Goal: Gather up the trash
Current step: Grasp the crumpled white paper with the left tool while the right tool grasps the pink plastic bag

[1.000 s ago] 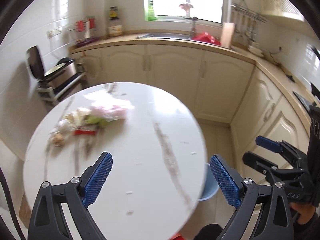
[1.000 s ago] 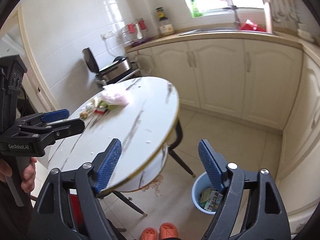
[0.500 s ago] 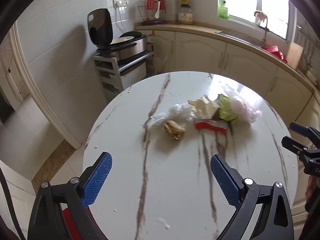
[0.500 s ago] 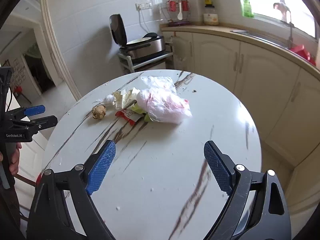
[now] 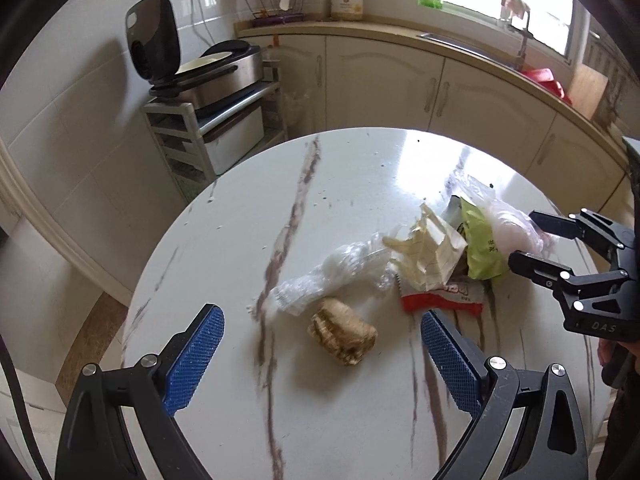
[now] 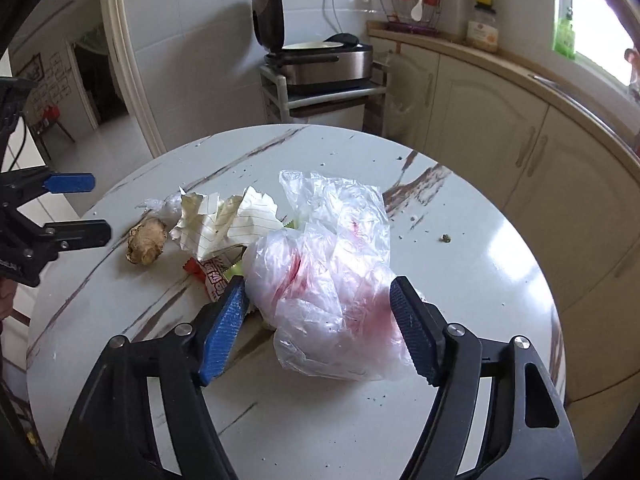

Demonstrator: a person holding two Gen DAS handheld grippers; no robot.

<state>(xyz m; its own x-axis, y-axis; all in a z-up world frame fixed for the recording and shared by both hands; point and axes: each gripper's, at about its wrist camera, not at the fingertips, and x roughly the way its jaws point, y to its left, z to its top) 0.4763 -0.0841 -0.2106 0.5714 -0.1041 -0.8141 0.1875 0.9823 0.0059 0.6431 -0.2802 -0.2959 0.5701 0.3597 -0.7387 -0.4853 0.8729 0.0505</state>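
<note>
Straddling plastic bag (image 6: 320, 280), right gripper (image 6: 320, 316) spread; left gripper (image 5: 320, 356) spread nr ginger (image 5: 342, 336).

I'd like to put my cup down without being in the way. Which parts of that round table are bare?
The table is bare along its far rim, towards the cabinets, and on its near part, behind both grippers. The middle is crowded: a plastic bag between the open right gripper jaws, crumpled paper, a red wrapper and a brown lump ahead of the open left gripper.
</note>
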